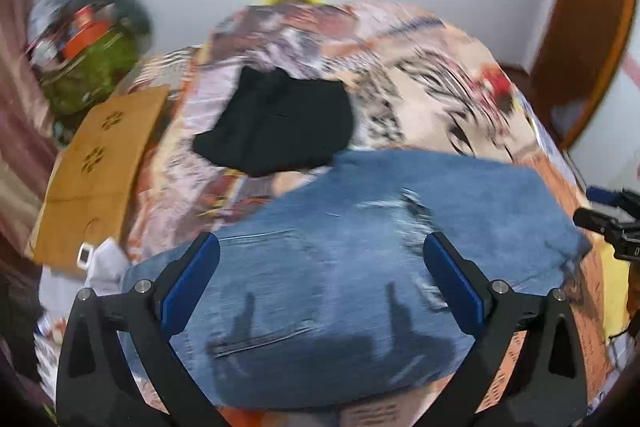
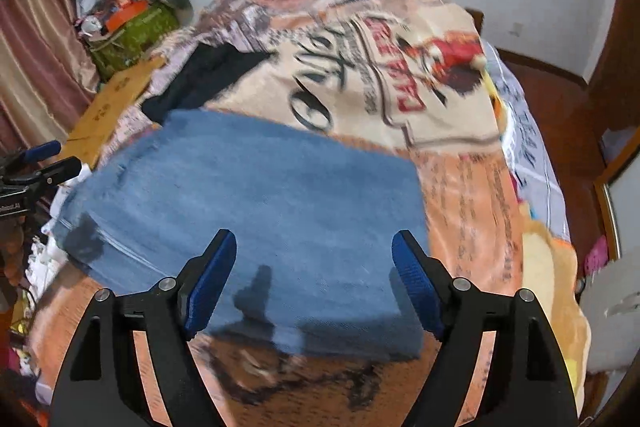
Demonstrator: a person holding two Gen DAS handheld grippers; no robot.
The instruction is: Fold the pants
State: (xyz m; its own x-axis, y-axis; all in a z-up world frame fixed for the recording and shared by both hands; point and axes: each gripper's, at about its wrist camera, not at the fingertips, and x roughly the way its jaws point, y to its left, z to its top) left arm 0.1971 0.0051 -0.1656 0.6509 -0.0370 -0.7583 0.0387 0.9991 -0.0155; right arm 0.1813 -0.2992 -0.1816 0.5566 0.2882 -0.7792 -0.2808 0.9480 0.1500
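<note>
Blue jeans (image 1: pixel 360 267) lie folded in a flat block on the patterned bedspread (image 1: pixel 440 75); they also show in the right wrist view (image 2: pixel 260 195). My left gripper (image 1: pixel 320 267) is open and empty, hovering above the jeans with a back pocket between its fingers. My right gripper (image 2: pixel 314 267) is open and empty above the near right part of the jeans. The right gripper shows at the right edge of the left wrist view (image 1: pixel 612 223), and the left gripper shows at the left edge of the right wrist view (image 2: pixel 36 167).
A black garment (image 1: pixel 276 123) lies folded on the bed beyond the jeans. A cardboard sheet (image 1: pixel 96 167) lies at the bed's left side, with a cluttered green box (image 1: pixel 88 67) behind it. A yellow plush toy (image 2: pixel 548 287) lies at the bed's right edge, near wooden furniture (image 2: pixel 616 107).
</note>
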